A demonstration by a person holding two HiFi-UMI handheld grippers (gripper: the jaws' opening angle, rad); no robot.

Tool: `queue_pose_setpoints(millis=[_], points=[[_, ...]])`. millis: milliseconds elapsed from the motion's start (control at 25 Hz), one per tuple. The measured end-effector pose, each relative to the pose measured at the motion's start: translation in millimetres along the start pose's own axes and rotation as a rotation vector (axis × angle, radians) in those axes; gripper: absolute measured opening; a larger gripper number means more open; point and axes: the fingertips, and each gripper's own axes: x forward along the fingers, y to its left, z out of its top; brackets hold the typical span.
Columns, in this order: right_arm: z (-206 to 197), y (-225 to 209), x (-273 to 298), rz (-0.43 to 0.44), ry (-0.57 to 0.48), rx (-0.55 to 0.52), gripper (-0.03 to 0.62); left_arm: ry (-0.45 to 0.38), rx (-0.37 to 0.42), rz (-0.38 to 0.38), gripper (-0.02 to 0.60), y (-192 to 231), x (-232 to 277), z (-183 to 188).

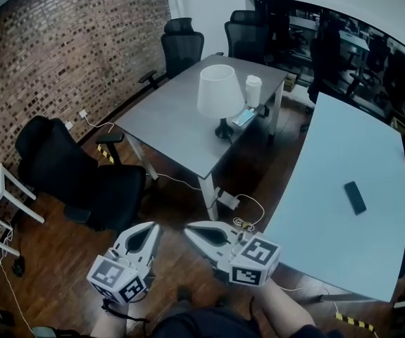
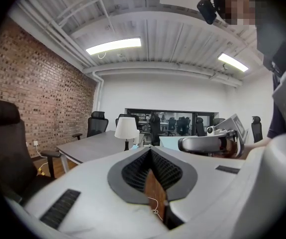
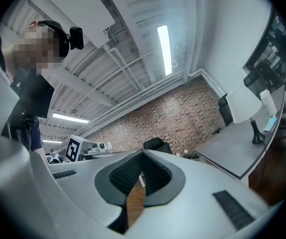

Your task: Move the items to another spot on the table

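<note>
Your left gripper [image 2: 150, 150] jaws are pressed together with nothing between them, and so are your right gripper [image 3: 143, 153] jaws. Both hang side by side over the wood floor [image 1: 61, 273], touching nothing. The lamp [image 1: 217, 94] and cup [image 1: 253, 90] stand on the grey bench [image 1: 167, 122], well apart from you. A black phone [image 1: 355, 197] lies on the pale bench [image 1: 343, 146].

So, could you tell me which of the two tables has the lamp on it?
The grey table, nearer the brick wall, carries the white-shaded lamp; the pale blue table holds just a small dark flat object.
</note>
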Motion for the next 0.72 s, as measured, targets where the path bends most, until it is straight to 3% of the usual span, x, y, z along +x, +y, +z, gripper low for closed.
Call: queue_pose_setpoints(millis=[280, 440, 720], points=[[-13, -2, 9, -0.026, 0.052, 0.004, 0.009, -0.010, -0.032, 0.003, 0.012, 6, -9, -6], [-13, 13, 26, -0.021, 0.067, -0.008, 0.009, -0.019, -0.075, 0.021, 0.012, 22, -28, -10], [-20, 51, 72, -0.012, 0.104, -0.068, 0.009, -0.048, -0.120, -0.011, 0.012, 49, -65, -18]])
